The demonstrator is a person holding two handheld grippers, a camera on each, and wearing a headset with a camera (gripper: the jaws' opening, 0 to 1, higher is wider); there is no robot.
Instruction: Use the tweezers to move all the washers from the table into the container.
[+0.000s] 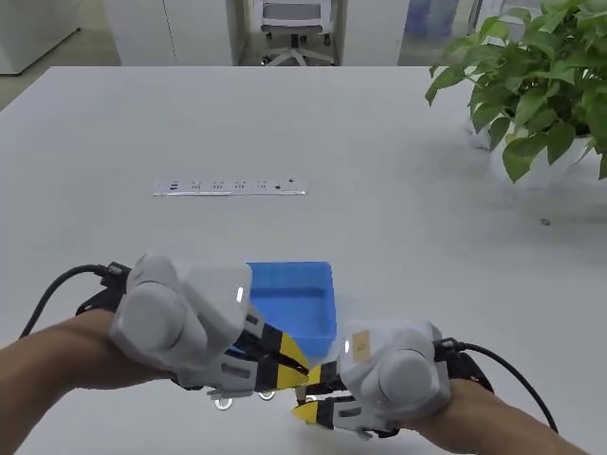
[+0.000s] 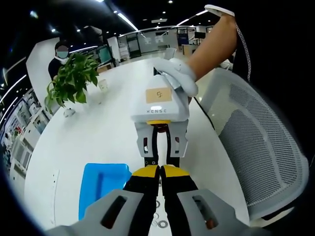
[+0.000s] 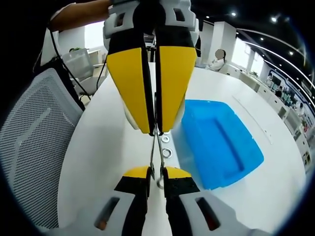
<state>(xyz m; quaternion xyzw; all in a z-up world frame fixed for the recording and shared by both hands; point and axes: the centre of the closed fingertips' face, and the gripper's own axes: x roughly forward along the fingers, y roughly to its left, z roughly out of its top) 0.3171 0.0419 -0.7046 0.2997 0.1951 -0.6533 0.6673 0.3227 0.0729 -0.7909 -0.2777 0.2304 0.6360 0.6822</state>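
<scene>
A blue container (image 1: 294, 294) stands on the white table just beyond both grippers, and also appears as the blue container (image 3: 221, 142) and the blue container (image 2: 101, 189). Thin metal tweezers (image 3: 154, 147) run between the two grippers, which face each other tip to tip. My left gripper (image 1: 289, 372) (image 2: 157, 171) is shut on one end of them, its big yellow jaws showing as the left gripper (image 3: 156, 129). My right gripper (image 1: 308, 391) (image 3: 156, 173) is shut on the other end. Several washers (image 3: 167, 152) lie on the table under the tweezers; washers (image 1: 223, 403) (image 2: 158, 219) sit by the near edge.
A white power strip (image 1: 230, 187) lies further back on the table. A potted plant (image 1: 541, 85) stands at the far right. A grey mesh chair (image 2: 256, 147) (image 3: 34, 147) is at the table's near edge. A person (image 2: 61, 51) sits far behind the plant.
</scene>
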